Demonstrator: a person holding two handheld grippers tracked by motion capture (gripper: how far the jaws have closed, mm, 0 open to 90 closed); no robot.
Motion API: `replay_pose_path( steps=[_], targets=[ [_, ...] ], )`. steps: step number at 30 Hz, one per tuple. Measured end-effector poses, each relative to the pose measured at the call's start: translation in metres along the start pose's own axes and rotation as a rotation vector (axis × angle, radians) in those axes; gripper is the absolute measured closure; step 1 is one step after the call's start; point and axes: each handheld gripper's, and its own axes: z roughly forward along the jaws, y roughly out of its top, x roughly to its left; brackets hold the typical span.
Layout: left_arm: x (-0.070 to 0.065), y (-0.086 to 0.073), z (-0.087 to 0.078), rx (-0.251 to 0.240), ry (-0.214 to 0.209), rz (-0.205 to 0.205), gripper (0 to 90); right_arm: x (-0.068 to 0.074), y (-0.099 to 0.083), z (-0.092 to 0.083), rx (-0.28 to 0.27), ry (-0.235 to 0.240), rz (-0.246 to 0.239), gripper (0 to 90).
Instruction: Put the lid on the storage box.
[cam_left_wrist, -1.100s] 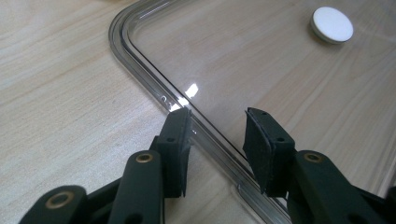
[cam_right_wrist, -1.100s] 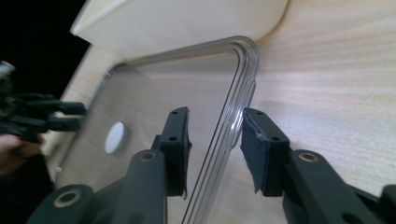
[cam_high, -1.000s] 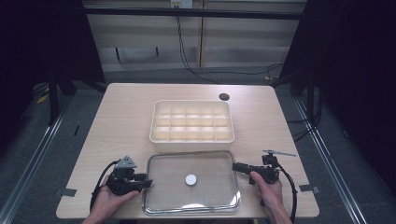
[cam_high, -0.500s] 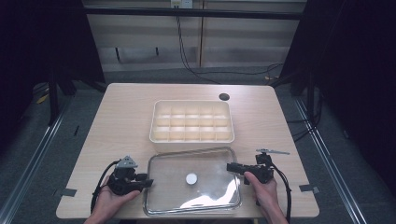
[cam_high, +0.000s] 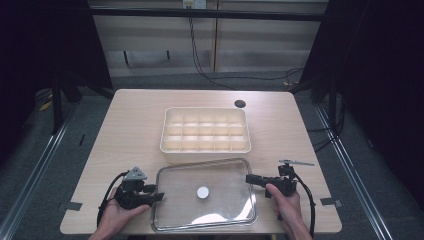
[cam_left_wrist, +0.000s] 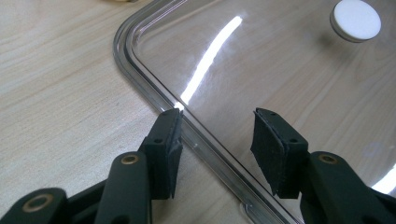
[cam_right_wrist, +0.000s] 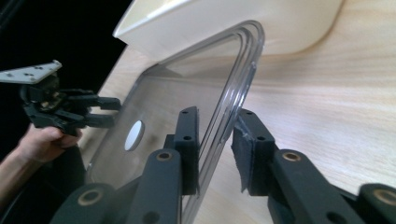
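High view shows a wooden surface (cam_high: 130, 130) with a cream tray (cam_high: 205, 129) on it. The tray is split into many small boxes. Just in front of the tray, on the person's side, lies a clear lid (cam_high: 205, 194) with a small white knob (cam_high: 202, 192) in its middle. A small dark hole (cam_high: 240, 104) sits in the surface beyond the tray, toward its right end.

The left gripper (cam_high: 154, 196) is in the person's left hand (cam_high: 117, 216) at the left edge of the lid. Left gripper view shows its two black jaws apart, one on each side of the lid's raised rim (cam_left_wrist: 154, 100). The gripper is open and the pads (cam_left_wrist: 267, 144) do not press on the rim. The white knob (cam_left_wrist: 355, 20) shows at the top right of that view.

The right gripper (cam_high: 251, 179) is in the right hand (cam_high: 286, 206) at the right edge of the lid. Right gripper view shows the lid's edge (cam_right_wrist: 233, 100) between its two jaws, close to both pads. I cannot tell if the jaws squeeze it. That view also shows the cream tray (cam_right_wrist: 243, 23) right behind the lid and the other gripper (cam_right_wrist: 112, 112) far off on the lid's other side
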Motion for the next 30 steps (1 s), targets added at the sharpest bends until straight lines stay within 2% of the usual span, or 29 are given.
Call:
replay_pose_path(
  steps=[2,4,5,6,8,9,13,14,15,18,23,27,30],
  targets=[
    [0.001,0.0,0.0,0.002,-0.006,-0.001,52.3,0.0,0.001,-0.001,0.008,0.011,-0.012,71.3],
    [0.0,0.0,0.001,-0.001,-0.018,0.002,52.2,0.0,0.001,0.002,0.03,0.08,-0.003,69.0],
    [0.0,0.0,0.001,-0.001,-0.018,0.002,52.3,0.0,0.001,0.002,0.03,0.08,-0.003,69.0],
    [0.0,0.001,0.001,0.0,-0.014,0.002,52.2,0.007,0.0,0.01,0.043,0.043,-0.019,67.1],
    [0.0,0.0,0.0,-0.001,-0.021,-0.004,52.2,0.009,0.001,0.011,0.052,0.03,-0.028,67.3],
    [0.002,0.0,0.0,0.0,-0.032,-0.01,51.5,0.008,0.004,0.01,0.038,0.063,-0.029,69.9],
    [0.003,0.001,0.0,-0.002,-0.048,-0.029,46.2,0.008,0.004,0.009,0.029,0.062,-0.04,71.0],
    [0.004,0.001,0.0,-0.003,-0.047,-0.037,44.7,0.008,0.004,0.008,0.025,0.072,-0.045,71.7],
    [0.004,0.001,0.0,-0.002,-0.038,-0.043,39.1,0.01,0.005,0.006,0.001,0.097,-0.053,73.2],
    [0.01,0.0,-0.002,-0.011,-0.084,-0.091,37.0,0.012,0.005,0.004,-0.009,0.11,-0.061,74.0],
    [0.01,0.0,-0.001,-0.013,-0.099,-0.093,33.7,0.013,0.004,0.003,-0.008,0.111,-0.068,74.1],
    [0.01,0.001,0.0,-0.01,-0.125,-0.087,36.1,0.013,0.004,0.004,-0.007,0.109,-0.068,74.0],
    [0.012,0.001,0.0,-0.006,-0.149,-0.098,39.1,0.013,0.004,0.005,0.006,0.076,-0.077,72.7]
  ],
)
